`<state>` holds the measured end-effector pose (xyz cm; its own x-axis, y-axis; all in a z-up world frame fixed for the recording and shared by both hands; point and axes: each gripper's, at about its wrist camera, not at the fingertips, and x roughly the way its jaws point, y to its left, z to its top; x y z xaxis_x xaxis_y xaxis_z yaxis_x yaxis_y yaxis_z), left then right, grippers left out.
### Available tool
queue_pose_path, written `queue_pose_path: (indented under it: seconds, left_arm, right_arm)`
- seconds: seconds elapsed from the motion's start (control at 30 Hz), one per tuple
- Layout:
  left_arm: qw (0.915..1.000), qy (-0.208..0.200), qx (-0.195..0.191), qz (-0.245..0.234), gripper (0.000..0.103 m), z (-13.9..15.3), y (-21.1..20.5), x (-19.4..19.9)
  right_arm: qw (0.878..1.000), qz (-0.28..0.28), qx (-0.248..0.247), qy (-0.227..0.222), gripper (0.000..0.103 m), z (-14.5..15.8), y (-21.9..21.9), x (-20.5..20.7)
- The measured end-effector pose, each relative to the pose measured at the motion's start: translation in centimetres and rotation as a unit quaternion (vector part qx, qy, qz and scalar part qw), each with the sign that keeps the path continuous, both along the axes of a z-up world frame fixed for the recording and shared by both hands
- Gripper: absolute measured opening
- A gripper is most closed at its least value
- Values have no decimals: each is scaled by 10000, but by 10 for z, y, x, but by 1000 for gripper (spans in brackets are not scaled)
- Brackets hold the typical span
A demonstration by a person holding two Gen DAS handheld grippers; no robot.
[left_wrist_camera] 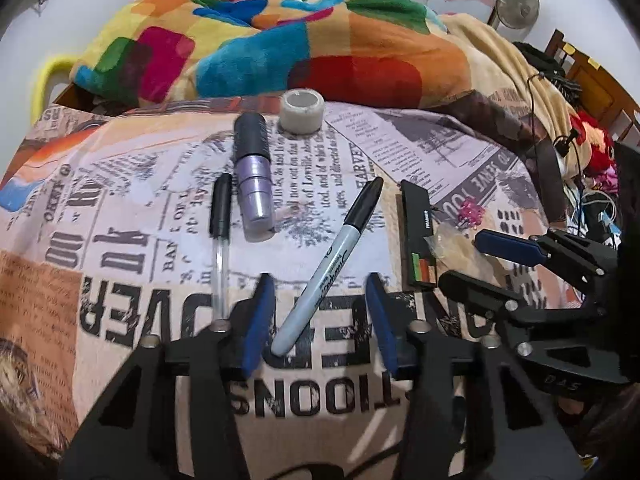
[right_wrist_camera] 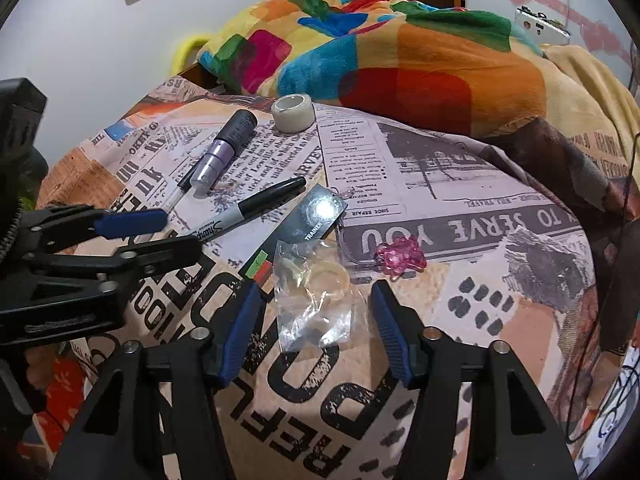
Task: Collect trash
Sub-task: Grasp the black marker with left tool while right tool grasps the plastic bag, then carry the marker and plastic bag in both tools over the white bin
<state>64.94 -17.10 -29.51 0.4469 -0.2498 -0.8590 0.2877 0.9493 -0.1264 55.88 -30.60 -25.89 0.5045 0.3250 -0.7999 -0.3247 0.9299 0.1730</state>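
Trash here looks to be the crumpled clear plastic bag (right_wrist_camera: pixel 316 300), lying on the bed's newspaper-print sheet (right_wrist_camera: pixel 460 184) in the lower middle of the right wrist view. It sits between the blue pads of the right tool (right_wrist_camera: pixel 316 332), whose two halves stand apart with neither pad touching the plastic. In the left wrist view the same bag (left_wrist_camera: pixel 450 242) shows at the right edge, just beside that tool's blue fingertip.

Touching the bag's upper edge is a flat dark card case (right_wrist_camera: pixel 304 228) with a white word on it and a red and green corner. Right of the bag, near but apart from it, lies a small pink plastic trinket (right_wrist_camera: pixel 400 256).

Toward the left, a grey marker (left_wrist_camera: pixel 328 268) with a black cap lies slantwise, its lower end between the pads of the left tool (left_wrist_camera: pixel 316 324). Those pads are apart and do not press on the marker. Left of the marker lie a clear pen (left_wrist_camera: pixel 219 240) with a black cap and a purple tube (left_wrist_camera: pixel 254 184) with a dark cap, side by side. Above them, at the upper middle of the frame, stands a roll of pale tape (left_wrist_camera: pixel 302 110).

Behind everything is a heaped blanket (left_wrist_camera: pixel 280 40) in bright colour blocks, and a fan (left_wrist_camera: pixel 516 4) stands at the upper right.
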Motion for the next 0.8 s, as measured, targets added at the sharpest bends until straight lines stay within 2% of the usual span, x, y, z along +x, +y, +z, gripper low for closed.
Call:
queue_pose_path:
  seconds: [0.07,0.23,0.37,0.43,0.47,0.57,0.8]
  left_arm:
    - [10000,34,8,-30,33,-4,-2,3]
    - [9999,-140,39,-68,31,-6,-8,3]
    - [9994,-322,132,-42,29,-7,-11,-1]
    - [9992,-367,170,-43,26,-8,-12,-2]
    - [9991,-374,206,-20,19,-7,-12,-2]
    - [9989,-376,249,96,10,-6,-10,-2]
    - [9996,-261,86,11,9,1,-13,-18]
  right_arm:
    - [10000,-4,-4,-19,45,0,2,3]
    - [9993,69,-317,-198,38,-2,9,1]
    - [9984,80,-474,-284,27,-3,10,0]
    - [9990,68,-376,-233,27,-2,7,0]
    - [9993,65,-313,-200,27,-2,6,1]
    - [9998,34,-165,-110,26,-2,5,-1]
    - [10000,-41,23,31,26,4,4,-9]
